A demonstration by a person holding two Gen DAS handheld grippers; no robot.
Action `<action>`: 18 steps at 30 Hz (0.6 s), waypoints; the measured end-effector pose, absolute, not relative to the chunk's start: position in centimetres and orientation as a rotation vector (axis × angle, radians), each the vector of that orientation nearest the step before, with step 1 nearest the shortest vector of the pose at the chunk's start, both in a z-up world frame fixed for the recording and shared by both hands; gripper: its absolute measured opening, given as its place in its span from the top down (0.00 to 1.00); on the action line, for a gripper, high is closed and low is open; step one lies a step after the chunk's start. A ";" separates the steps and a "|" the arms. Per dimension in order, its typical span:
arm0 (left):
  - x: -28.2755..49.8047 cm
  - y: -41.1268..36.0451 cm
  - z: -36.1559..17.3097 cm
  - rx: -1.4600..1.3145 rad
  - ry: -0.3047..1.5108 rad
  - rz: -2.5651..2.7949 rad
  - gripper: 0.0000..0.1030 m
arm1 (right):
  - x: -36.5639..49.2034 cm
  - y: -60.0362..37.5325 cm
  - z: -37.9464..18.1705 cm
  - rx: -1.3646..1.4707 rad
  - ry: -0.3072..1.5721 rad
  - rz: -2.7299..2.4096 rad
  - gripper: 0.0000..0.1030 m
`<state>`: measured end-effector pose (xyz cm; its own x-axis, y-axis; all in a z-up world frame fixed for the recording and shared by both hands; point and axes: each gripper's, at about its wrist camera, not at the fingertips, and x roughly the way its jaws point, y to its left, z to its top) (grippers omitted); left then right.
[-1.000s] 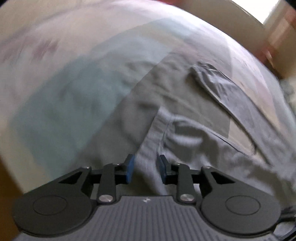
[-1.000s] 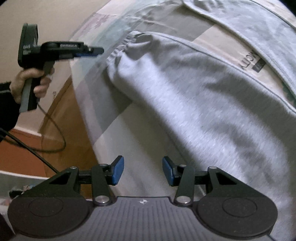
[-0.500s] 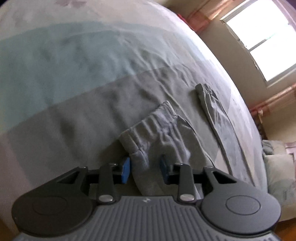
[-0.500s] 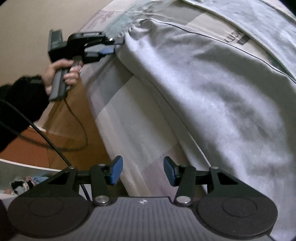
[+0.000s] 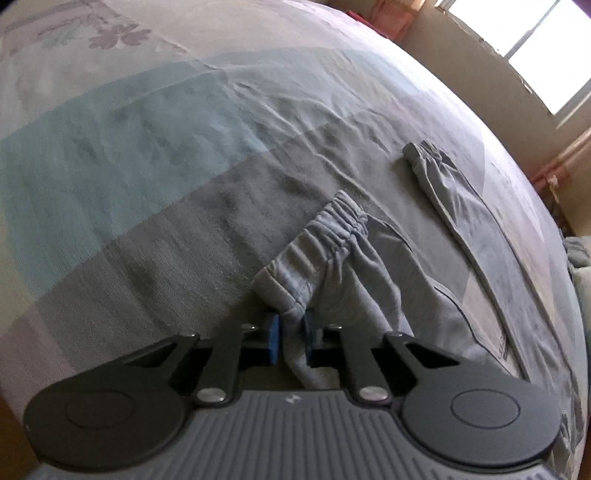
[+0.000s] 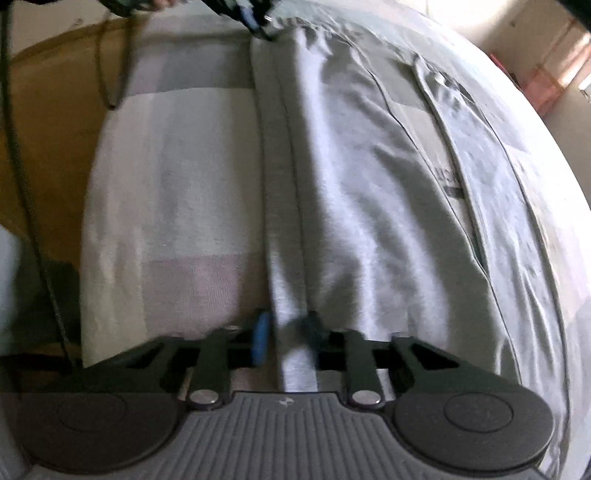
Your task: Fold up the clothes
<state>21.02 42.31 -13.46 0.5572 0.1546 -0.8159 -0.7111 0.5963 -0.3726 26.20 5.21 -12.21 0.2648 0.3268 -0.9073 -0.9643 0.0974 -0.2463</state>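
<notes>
Grey sweatpants (image 6: pixel 351 166) lie spread over a bed. In the left wrist view my left gripper (image 5: pixel 291 336) is shut on the gathered elastic cuff (image 5: pixel 314 254) of the near leg, which bunches up above the fingers. The other leg's cuff (image 5: pixel 428 155) lies flat further right. In the right wrist view my right gripper (image 6: pixel 288 339) is shut on the folded edge of the same near leg, lower down its length. That edge runs straight up to the left gripper (image 6: pixel 255 18) at the top. The second leg (image 6: pixel 498 166) lies alongside on the right.
The bed cover (image 5: pixel 147 147) has teal, grey and pale blocks and is wrinkled. The bed's side edge and a brown wooden surface (image 6: pixel 55 110) are at the left, with a black cable (image 6: pixel 22 147) hanging there. A bright window (image 5: pixel 554 55) is beyond the bed.
The right gripper moved from open over the bed's edge onto the leg's edge and shut on it. The left gripper kept the cuff and closed tighter; the leg is now stretched between both.
</notes>
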 end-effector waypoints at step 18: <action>17.0 43.6 -10.4 -0.711 0.970 0.642 0.90 | 31.0 4.6 -9.6 -0.690 1.167 1.308 0.94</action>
<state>16.96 43.56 -10.44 0.4219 0.1665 -0.8912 -0.7555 0.6079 -0.2441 30.98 4.62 -9.57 -0.1326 0.3639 -0.9220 -0.9572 0.1943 0.2144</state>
